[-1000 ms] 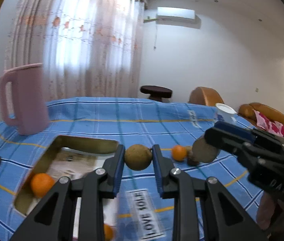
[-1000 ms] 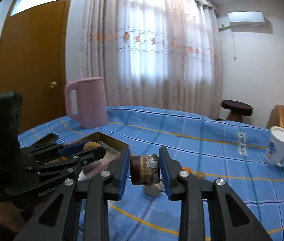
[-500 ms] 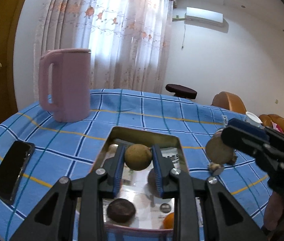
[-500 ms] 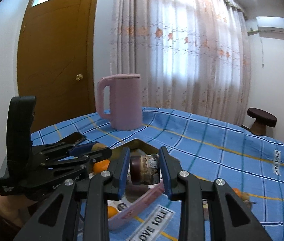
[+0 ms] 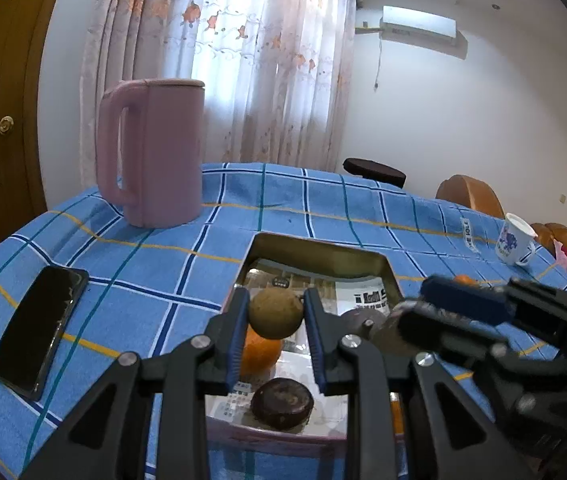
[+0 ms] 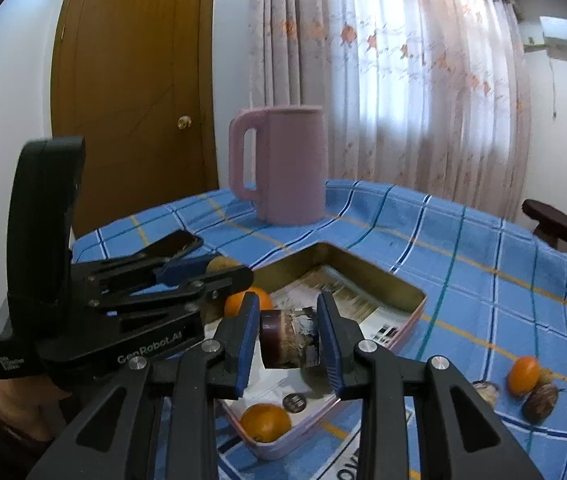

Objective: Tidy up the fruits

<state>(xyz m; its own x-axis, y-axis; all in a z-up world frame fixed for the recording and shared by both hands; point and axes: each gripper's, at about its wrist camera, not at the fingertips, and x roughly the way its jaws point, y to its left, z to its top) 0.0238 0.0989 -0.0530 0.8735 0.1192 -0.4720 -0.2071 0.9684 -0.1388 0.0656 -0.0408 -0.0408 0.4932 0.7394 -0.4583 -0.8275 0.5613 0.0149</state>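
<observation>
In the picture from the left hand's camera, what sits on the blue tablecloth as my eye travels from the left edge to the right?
Black phone → pink jug → metal tray → white mug.

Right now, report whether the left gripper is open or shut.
Shut: the left gripper has both blue pads pressed against a round brown fruit above the tray.

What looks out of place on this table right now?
A black phone lies on the blue checked tablecloth among the fruit. Also, an orange and two dark fruits sit loose outside the tray.
</observation>
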